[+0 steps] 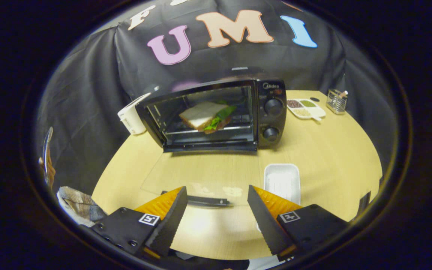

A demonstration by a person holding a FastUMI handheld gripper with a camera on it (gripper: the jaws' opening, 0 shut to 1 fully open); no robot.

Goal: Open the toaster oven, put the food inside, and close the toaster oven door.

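Your gripper (216, 204) is spread, holding nothing. Just ahead, the glass door (204, 176) lies open: stiff, slippery; lift by its handle (201, 201).

gripper (216, 197) spread wide, holding nothing, over door handle (201, 201) | toaster oven (216, 112) beyond on round table (332, 157), glass door (201, 176) folded flat toward fingers | sandwich (204, 115) inside on rack | empty white tray (282, 182) just beside right finger
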